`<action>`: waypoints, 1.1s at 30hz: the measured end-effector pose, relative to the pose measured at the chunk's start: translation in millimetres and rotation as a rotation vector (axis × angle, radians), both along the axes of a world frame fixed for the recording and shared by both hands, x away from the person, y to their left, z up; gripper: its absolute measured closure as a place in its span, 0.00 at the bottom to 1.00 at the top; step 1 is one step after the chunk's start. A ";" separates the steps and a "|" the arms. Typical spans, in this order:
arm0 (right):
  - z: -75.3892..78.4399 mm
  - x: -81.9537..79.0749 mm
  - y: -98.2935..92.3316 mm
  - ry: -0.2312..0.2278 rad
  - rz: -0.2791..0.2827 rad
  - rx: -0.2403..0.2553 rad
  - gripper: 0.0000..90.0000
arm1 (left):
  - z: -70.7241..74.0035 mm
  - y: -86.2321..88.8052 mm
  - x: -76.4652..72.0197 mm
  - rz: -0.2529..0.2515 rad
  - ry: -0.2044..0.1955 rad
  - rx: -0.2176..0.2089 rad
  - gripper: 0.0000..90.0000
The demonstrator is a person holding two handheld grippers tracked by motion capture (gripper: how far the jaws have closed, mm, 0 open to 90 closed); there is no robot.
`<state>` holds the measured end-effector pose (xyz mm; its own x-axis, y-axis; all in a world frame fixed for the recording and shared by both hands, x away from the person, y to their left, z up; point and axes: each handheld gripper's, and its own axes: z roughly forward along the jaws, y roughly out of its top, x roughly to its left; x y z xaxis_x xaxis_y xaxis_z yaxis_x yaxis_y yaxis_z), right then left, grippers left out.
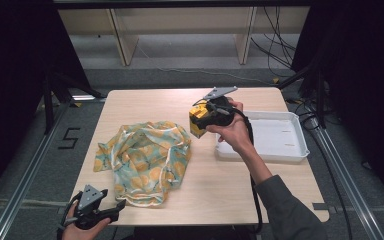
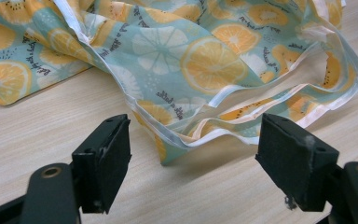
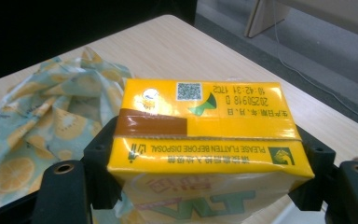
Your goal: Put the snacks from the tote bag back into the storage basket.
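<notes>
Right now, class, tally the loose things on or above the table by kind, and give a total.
Printed cloths: 1, the citrus-patterned cloth
Drink cartons: 1, the yellow carton held in the right claw
Trays: 1, the white tray
Total: 3

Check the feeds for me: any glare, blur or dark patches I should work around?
High view: table evenly lit, surroundings near black, right gripper slightly soft. Right gripper view: yellow carton shows glare on its brown tape, and its near lower face blurs. Left gripper view: fruit-print cloth is sharp, casting a soft shadow on the wood; left gripper jaws slightly soft.
</notes>
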<state>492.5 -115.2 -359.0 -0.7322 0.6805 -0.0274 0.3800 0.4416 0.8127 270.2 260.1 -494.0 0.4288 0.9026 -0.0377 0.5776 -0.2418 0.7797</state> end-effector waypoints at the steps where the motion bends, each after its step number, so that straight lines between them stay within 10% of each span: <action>1: 0.0 0.0 0.0 0.000 0.000 0.000 0.33 | 0.2 -0.2 -0.1 0.000 0.002 0.000 0.28; 33: -45.1 6.6 -72.3 0.030 -0.189 -0.027 0.33 | -1.5 -0.9 0.8 -0.005 0.001 -0.003 0.28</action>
<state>499.1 -187.6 -404.1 -0.5919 0.8056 -0.0276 0.4823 0.3813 0.7887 271.0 259.2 -495.5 0.4332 0.9004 -0.0405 0.5774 -0.2427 0.7795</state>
